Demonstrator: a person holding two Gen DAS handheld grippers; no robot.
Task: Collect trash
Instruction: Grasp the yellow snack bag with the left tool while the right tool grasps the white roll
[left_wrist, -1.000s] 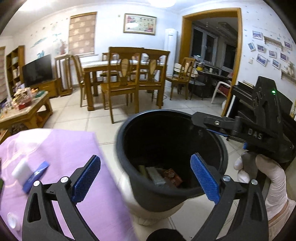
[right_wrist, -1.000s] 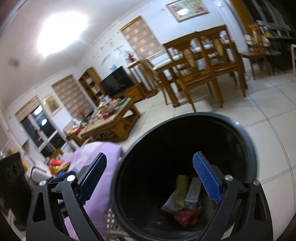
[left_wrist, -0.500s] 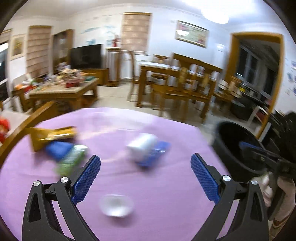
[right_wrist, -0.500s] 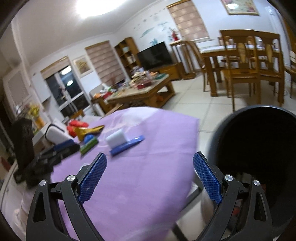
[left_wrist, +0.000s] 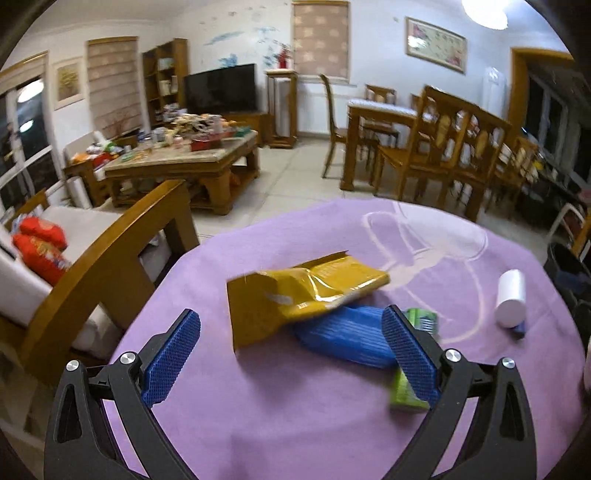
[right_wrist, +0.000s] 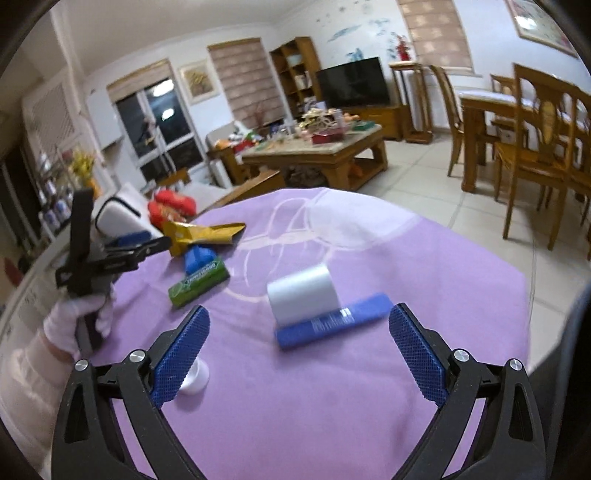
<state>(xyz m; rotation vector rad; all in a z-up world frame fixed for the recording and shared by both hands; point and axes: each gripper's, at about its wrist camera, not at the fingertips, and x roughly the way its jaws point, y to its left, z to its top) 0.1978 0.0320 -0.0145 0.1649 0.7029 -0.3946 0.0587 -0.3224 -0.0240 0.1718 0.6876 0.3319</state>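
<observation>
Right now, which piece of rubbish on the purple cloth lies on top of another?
The yellow wrapper: it overlaps the blue packet beneath it. The green gum pack lies flat on the cloth.

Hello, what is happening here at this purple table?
A person holds a claw in each hand and is clearing trash. Both the left claw and the right claw are open and empty. On the purple tablecloth lie a yellow wrapper, a green gum pack and a white roll.

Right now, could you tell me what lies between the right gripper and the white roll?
In the right wrist view, a blue flat wrapper lies between the right gripper and the white roll, touching the roll.
</observation>
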